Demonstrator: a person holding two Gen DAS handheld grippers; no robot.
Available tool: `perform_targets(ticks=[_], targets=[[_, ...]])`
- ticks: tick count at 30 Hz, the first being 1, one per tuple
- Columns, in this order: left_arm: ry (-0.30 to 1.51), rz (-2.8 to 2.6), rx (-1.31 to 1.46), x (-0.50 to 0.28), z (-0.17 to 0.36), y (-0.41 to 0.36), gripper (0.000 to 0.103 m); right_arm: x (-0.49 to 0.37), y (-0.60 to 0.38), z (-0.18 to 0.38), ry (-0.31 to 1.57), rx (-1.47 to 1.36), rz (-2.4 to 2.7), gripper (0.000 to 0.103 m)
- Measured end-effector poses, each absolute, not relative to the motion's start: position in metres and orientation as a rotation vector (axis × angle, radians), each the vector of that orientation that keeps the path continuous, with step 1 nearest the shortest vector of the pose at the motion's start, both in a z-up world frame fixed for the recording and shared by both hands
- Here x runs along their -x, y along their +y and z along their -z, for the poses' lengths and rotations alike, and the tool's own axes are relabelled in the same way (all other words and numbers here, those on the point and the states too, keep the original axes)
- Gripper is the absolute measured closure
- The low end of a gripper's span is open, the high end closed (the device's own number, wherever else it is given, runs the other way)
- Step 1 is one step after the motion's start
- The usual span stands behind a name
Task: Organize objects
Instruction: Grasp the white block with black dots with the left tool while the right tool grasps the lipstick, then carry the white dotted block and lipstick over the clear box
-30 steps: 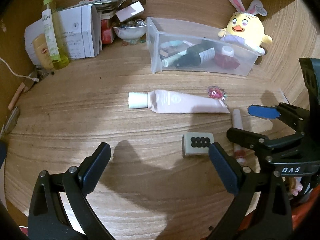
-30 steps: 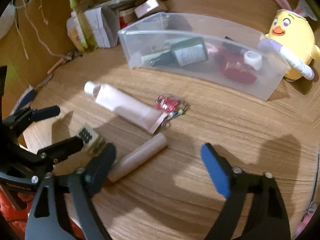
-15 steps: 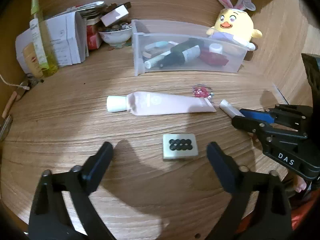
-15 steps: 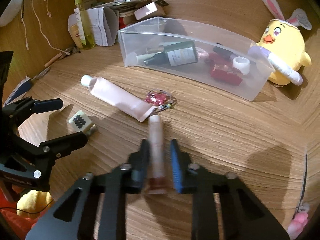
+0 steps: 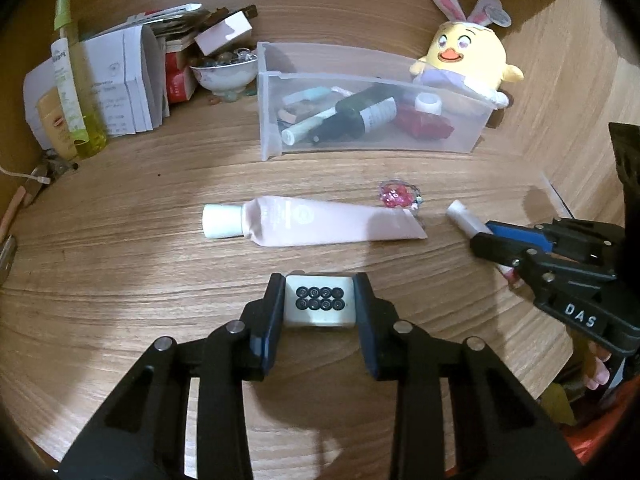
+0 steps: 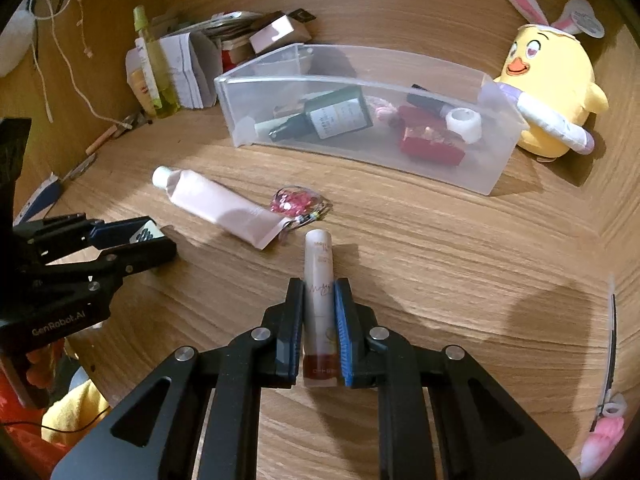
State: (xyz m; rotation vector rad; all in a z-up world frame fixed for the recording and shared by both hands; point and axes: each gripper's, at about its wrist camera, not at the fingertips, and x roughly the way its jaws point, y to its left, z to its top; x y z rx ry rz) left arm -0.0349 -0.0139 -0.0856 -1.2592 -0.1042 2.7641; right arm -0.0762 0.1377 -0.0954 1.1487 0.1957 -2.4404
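Observation:
A small white block with black dots lies on the wooden table between the jaws of my left gripper. The jaws are closing and both pads touch its sides. My right gripper is shut on a slim pale lip tube with a red base, which points forward along the fingers just above the table. In the left wrist view that right gripper sits at the right with the tube's tip sticking out. A pink cream tube and a pink glittery trinket lie ahead.
A clear plastic bin at the back holds a dark bottle, a red pouch and small items. A yellow plush chick leans on its right end. Papers, boxes, a bowl and a green spray bottle crowd the back left.
My left jaws went from wide apart to closed around the dotted block. My right jaws shut on the lip tube, which turned from lying aslant to pointing along the fingers.

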Motion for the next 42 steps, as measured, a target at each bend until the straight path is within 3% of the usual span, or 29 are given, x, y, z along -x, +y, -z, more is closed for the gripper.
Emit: perform_targets(ticks=[19, 42], targets=[[-0.176, -2.859, 1.046, 0.058, 0.029, -0.011, 0.069, 0.099, 0.161, 0.045, 0.084, -0.963, 2.517, 0.089], [-0.192, -2.913, 0.876, 0.11, -0.026, -0.007, 0.069, 0.139, 0.164, -0.01, 0.1, -0.756, 2.577, 0.089]])
